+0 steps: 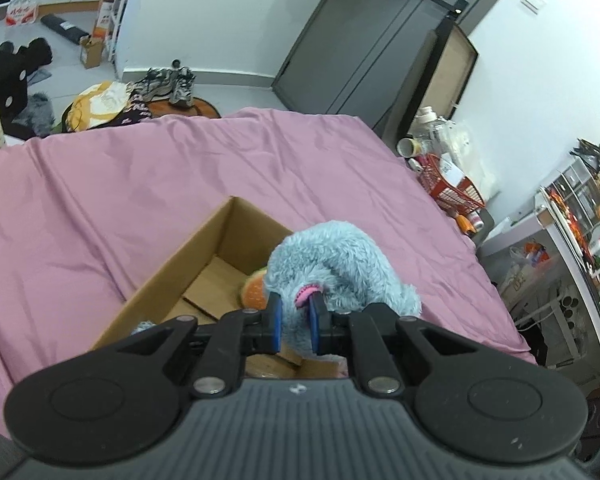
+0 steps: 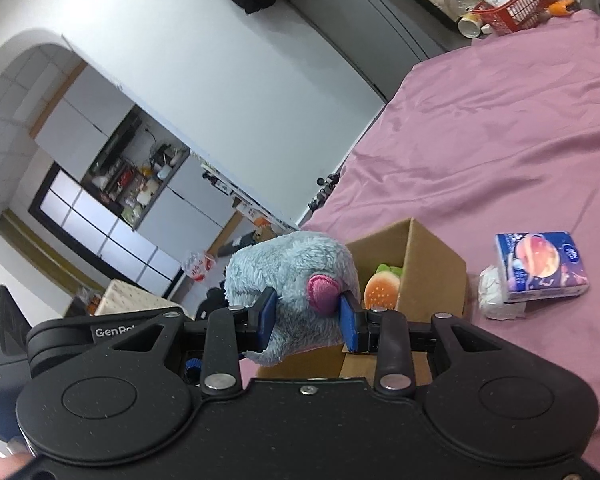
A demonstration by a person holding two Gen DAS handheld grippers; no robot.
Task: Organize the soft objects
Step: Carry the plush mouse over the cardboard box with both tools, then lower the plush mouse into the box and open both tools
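Blue plush toy (image 1: 332,268) between both tilted grippers

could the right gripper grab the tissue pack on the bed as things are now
Probably not right away. The right gripper has its jaws shut on the blue plush toy, so it is occupied. The tissue pack itself lies uncovered on the pink sheet beside the cardboard box, nothing blocking it.
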